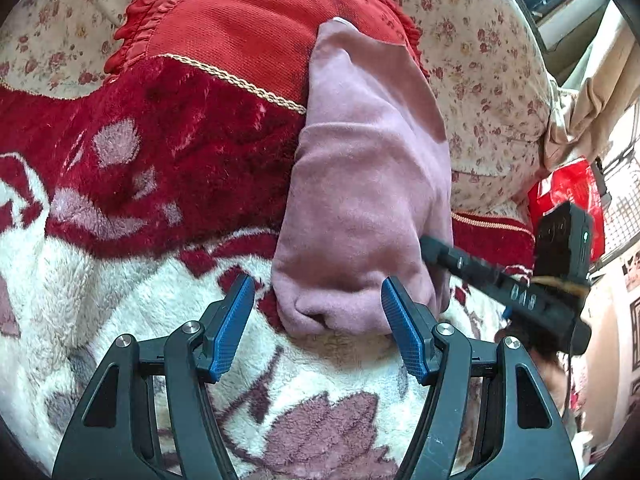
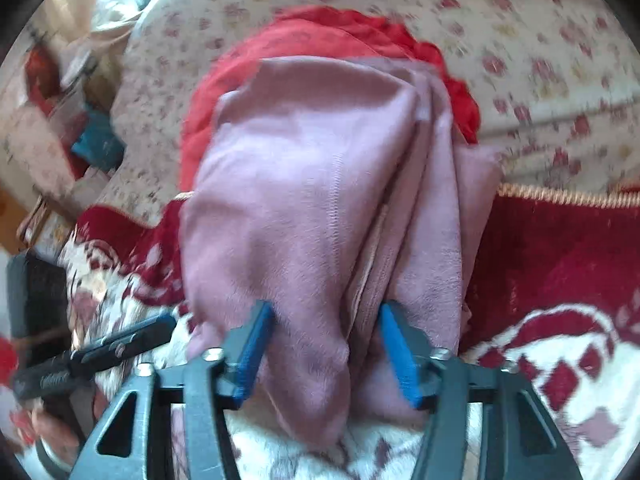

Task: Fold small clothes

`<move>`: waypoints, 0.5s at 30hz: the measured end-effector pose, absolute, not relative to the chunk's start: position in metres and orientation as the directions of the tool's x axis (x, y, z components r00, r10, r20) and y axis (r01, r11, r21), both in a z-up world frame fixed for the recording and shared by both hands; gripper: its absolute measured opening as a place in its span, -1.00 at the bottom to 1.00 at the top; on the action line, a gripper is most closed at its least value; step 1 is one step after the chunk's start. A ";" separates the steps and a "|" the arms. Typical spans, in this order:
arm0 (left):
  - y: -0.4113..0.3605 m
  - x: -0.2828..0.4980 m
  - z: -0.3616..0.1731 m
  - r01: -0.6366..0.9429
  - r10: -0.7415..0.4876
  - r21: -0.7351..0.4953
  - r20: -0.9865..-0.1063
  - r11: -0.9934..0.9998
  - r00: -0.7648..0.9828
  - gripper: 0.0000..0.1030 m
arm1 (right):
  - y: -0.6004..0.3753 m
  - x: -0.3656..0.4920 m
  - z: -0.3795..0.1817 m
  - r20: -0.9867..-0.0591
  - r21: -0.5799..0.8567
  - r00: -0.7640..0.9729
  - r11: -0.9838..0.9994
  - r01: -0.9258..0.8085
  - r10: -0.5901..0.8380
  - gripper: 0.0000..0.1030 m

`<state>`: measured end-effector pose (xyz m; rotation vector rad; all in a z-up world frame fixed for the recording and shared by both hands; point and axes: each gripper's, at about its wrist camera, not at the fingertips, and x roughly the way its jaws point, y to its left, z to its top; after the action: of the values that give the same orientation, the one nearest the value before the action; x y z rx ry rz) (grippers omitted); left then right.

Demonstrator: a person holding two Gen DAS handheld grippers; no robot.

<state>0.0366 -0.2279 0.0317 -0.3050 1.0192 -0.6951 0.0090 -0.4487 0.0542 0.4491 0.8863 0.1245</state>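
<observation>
- While its blue-padded jaws stand spread wide at the bottom centre of the left wrist frame, the left gripper (image 1: pixel 318 320) holds nothing; the near end of the pink garment (image 1: pixel 368 184) lies just beyond and between the tips.
- In the right wrist frame the right gripper (image 2: pixel 320 344) is also spread, with a thick fold of the pink garment (image 2: pixel 304 200) bunched between its pads; whether the pads press the cloth cannot be told.
- No brand or readable writing shows; small markings on the right gripper's black body (image 1: pixel 520 296), at the right edge of the left view, are illegible.
- The garment runs from lower centre toward upper centre, across a red and white plush blanket (image 1: pixel 160 168) onto a red cushion (image 1: pixel 240 28).
- Behind, floral fabric (image 1: pixel 480 80) fills the top.
- The right wrist view is motion-blurred, and both gripper bodies are cut off at the bottom edge.
</observation>
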 end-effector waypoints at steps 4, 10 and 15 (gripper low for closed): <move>-0.227 0.032 0.042 0.422 -0.655 -0.511 -0.668 0.749 0.353 0.29 | -0.440 -0.010 0.084 -0.686 0.305 0.704 0.951 0.049 0.184 -0.76; -0.241 0.033 0.041 0.425 -0.662 -0.521 -0.674 0.740 0.327 0.29 | -0.447 -0.007 0.065 -0.742 0.192 0.669 0.968 0.158 0.038 -0.77; -0.243 0.035 0.045 0.445 -0.669 -0.510 -0.647 0.736 0.365 0.64 | -0.465 -0.030 0.077 -0.684 0.232 0.730 0.948 0.218 0.000 0.03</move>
<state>0.0350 -0.2427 0.0450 -0.2666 0.9557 -0.7273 -0.0301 -0.4652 0.0775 0.3081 0.7464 -0.1221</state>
